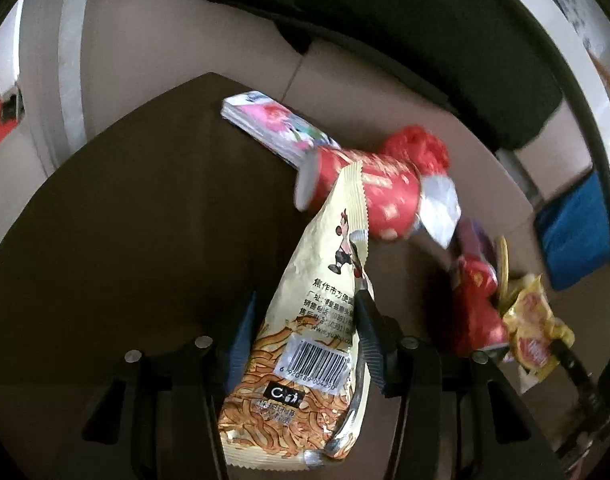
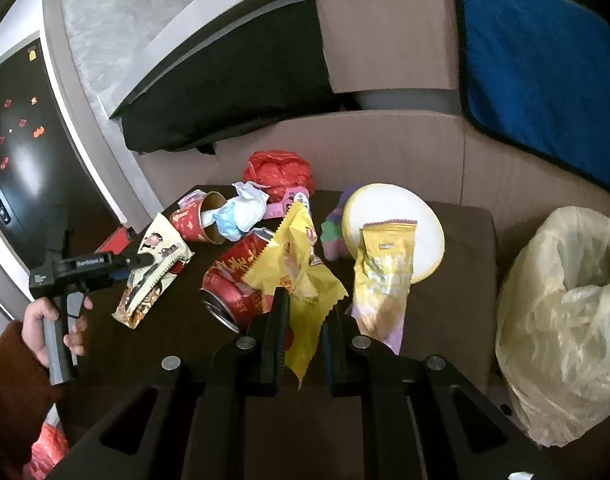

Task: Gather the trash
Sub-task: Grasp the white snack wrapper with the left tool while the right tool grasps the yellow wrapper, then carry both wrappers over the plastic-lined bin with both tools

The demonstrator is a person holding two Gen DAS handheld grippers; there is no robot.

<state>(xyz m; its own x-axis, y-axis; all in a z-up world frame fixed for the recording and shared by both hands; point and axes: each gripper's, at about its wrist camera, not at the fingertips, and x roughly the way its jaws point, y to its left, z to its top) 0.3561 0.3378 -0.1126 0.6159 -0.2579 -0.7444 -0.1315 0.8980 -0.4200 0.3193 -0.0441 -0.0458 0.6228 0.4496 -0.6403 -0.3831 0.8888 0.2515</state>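
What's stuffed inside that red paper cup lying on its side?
The red paper cup has crumpled white and pale blue tissue spilling out of its mouth. Whatever lies deeper inside is hidden behind the tissue.

On the surface [image 2: 457, 240], from the right wrist view: noodle packet [image 2: 153, 270] at left, held between the left gripper's [image 2: 151, 259] fingers. Paper cup [image 2: 199, 220] behind it, tissue [image 2: 245, 210] at its mouth. Can [image 2: 233, 280] lying on its side at centre — snack wrapper [image 2: 301, 276] over it, between the right gripper's [image 2: 303, 338] fingers. Round lid [image 2: 389, 216] behind right, a packet [image 2: 383, 276] leaning on it. Bin bag [image 2: 565, 320] far right, off the surface.
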